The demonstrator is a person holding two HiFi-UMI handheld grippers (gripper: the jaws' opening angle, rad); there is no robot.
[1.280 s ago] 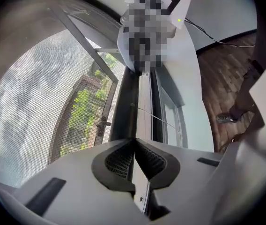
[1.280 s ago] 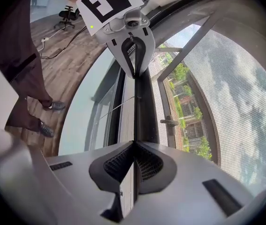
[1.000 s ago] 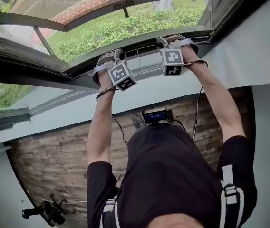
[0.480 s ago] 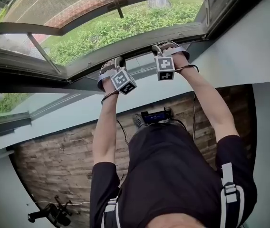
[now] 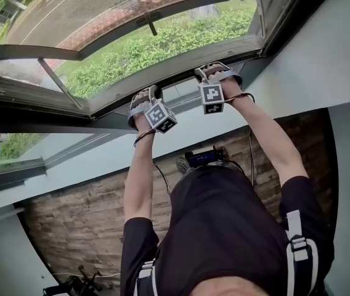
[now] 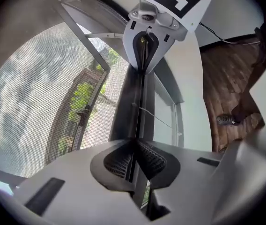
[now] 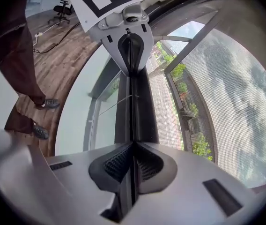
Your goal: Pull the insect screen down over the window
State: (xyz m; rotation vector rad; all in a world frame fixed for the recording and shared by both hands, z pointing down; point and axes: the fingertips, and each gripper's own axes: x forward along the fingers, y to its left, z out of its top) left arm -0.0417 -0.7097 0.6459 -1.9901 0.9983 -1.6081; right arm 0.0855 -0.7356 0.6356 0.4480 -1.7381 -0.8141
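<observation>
The insect screen's dark bottom bar runs across the window opening, with grey mesh above it. My left gripper is shut on the bar's thin edge at the left. My right gripper is shut on it a short way to the right. In the left gripper view the pads clamp the bar, the mesh lies to its left, and the right gripper grips further along. In the right gripper view the bar sits between the closed pads, beside the mesh.
A white wall runs under the window, with a wooden floor below it. A black device and a cable lie by the person's feet. An office chair stands further back. Glass panes flank the bar.
Both grippers have come down and towards the person, still on the bar. More of the mesh shows above them.
</observation>
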